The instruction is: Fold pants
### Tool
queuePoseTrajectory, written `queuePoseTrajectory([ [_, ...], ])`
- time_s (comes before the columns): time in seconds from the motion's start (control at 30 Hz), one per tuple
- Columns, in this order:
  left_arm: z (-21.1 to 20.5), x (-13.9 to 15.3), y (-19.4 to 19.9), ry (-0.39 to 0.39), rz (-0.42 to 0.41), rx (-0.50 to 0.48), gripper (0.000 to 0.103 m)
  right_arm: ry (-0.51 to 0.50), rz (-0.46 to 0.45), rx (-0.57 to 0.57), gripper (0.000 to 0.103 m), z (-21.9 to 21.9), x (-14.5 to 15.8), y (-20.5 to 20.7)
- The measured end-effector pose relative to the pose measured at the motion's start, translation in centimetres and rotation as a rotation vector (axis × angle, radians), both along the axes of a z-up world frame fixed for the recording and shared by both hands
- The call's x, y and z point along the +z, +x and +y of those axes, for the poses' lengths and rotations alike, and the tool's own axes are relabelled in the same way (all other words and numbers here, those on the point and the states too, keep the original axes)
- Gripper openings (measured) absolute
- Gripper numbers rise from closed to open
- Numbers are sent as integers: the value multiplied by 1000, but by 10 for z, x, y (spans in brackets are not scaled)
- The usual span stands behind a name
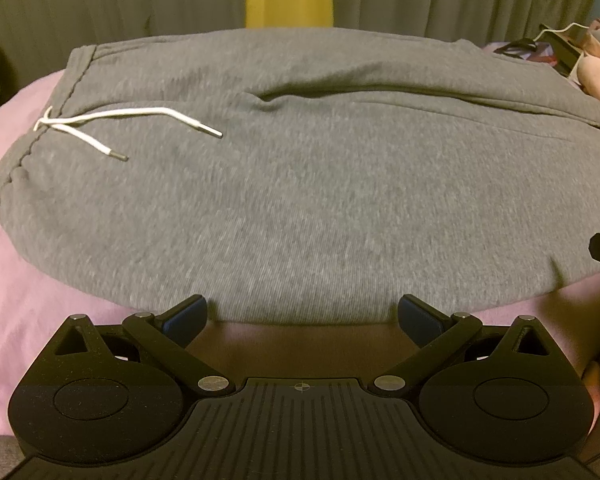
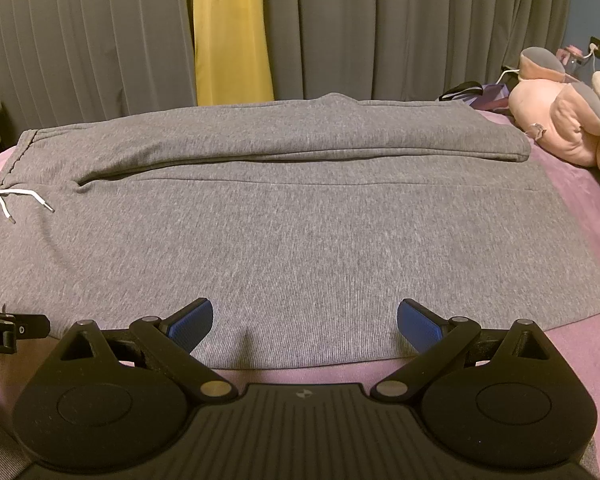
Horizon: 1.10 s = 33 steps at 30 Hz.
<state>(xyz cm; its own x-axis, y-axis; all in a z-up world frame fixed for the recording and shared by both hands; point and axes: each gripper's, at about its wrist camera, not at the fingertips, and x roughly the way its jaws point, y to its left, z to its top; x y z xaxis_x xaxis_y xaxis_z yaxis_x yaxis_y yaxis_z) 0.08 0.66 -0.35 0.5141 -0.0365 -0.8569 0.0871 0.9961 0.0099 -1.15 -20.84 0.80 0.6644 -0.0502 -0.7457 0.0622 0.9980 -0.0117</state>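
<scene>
Grey sweatpants (image 1: pixel 300 208) lie flat on a pink bedspread (image 1: pixel 28 280), waistband at the left with a white drawstring (image 1: pixel 112 124), legs running right, the far leg lying partly over the near one. My left gripper (image 1: pixel 302 320) is open and empty at the pants' near edge. In the right wrist view the pants (image 2: pixel 300 220) fill the middle, and my right gripper (image 2: pixel 305 324) is open and empty over their near edge. The drawstring (image 2: pixel 12 200) shows at far left. The left gripper's side (image 2: pixel 4 330) shows at the left edge.
Grey curtains (image 2: pixel 380 28) with a yellow panel (image 2: pixel 228 32) hang behind the bed. A pink plush toy (image 2: pixel 560 120) and a dark strap (image 2: pixel 460 90) lie at the far right. The pink bedspread (image 2: pixel 572 340) shows around the pants.
</scene>
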Motion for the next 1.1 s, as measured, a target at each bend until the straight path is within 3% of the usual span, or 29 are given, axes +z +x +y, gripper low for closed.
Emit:
queuePoseTrajectory([
  [1.1, 4, 0, 2, -15, 13, 13, 103, -21, 5, 3, 99, 2, -4, -1],
])
